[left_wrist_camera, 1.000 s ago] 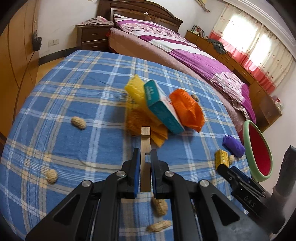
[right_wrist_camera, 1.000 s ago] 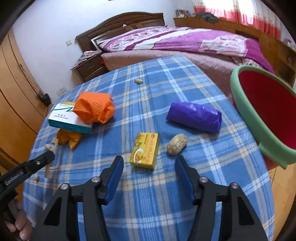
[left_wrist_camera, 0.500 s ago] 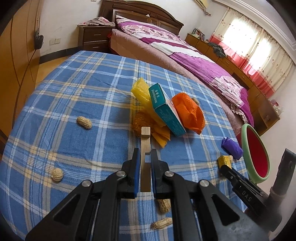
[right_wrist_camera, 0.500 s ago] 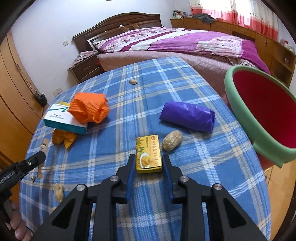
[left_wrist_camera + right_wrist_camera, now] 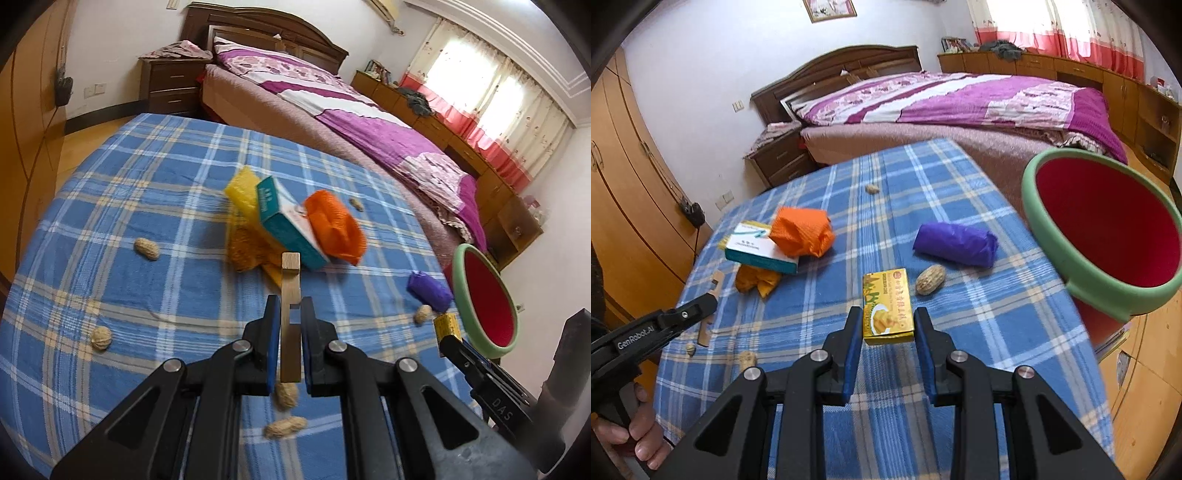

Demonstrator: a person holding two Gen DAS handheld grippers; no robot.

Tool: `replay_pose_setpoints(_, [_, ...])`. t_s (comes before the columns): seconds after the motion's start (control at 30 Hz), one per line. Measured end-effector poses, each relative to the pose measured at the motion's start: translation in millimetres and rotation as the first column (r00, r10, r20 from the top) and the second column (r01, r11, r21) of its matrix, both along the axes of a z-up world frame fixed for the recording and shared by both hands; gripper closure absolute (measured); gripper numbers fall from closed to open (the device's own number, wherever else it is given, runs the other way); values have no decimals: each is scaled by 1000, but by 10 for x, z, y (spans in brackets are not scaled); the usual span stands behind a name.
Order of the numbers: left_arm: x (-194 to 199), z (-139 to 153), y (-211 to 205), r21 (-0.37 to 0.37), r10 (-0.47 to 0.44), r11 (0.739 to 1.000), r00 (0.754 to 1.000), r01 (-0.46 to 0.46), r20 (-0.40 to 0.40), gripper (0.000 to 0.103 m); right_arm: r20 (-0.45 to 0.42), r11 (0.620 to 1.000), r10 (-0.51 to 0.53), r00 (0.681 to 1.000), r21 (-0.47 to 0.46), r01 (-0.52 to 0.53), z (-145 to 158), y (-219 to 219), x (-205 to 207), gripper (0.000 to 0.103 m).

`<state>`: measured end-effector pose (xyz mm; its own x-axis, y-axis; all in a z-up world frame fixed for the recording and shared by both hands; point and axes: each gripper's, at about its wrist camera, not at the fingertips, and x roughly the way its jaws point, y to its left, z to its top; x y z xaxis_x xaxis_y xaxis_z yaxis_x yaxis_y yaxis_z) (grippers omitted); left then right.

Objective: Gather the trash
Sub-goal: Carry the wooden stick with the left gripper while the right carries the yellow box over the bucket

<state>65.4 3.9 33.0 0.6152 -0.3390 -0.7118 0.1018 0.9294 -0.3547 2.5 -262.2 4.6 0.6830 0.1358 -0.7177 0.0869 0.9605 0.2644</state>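
Left gripper: the left gripper (image 5: 289,325) is clamped on a flat pale wooden stick (image 5: 290,291), which pokes straight ahead between the blue pads and is raised off the blue plaid tablecloth (image 5: 122,192).

Right gripper: the right gripper (image 5: 888,328) has a small yellow printed carton (image 5: 886,306) between its fingers; the pads look snug on both sides, and the carton appears lifted, so the read is a firm grasp.

Bin: the red bucket with a pale green rim (image 5: 1052,254) sits off the table edge, ahead and to the right of the right gripper. Nothing shows on the part of its interior that is visible.

Ahead of the right gripper: a peanut in its shell (image 5: 931,278) just beyond the carton, then a crumpled purple plastic bag (image 5: 955,243).

Ahead-left of the right gripper: a teal and white cardboard box (image 5: 759,253) with a crumpled orange mesh net (image 5: 801,230) resting on it, and a darker yellow crumpled wrapper (image 5: 755,278) tucked under the box.

Scattered: more peanuts lie under and left of the left gripper.

Progress: early going, by the look of it. Two pieces are in hand but not yet dropped, and most of the litter remains on the cloth.
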Motion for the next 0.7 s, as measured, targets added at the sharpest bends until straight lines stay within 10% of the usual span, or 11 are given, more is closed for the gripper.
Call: replay_pose_setpoints(0.7, [-38, 196, -375, -36, -104, 994, 994, 105, 11, 93, 96, 997, -75, 993, 13, 74, 324, -426, -285, 73])
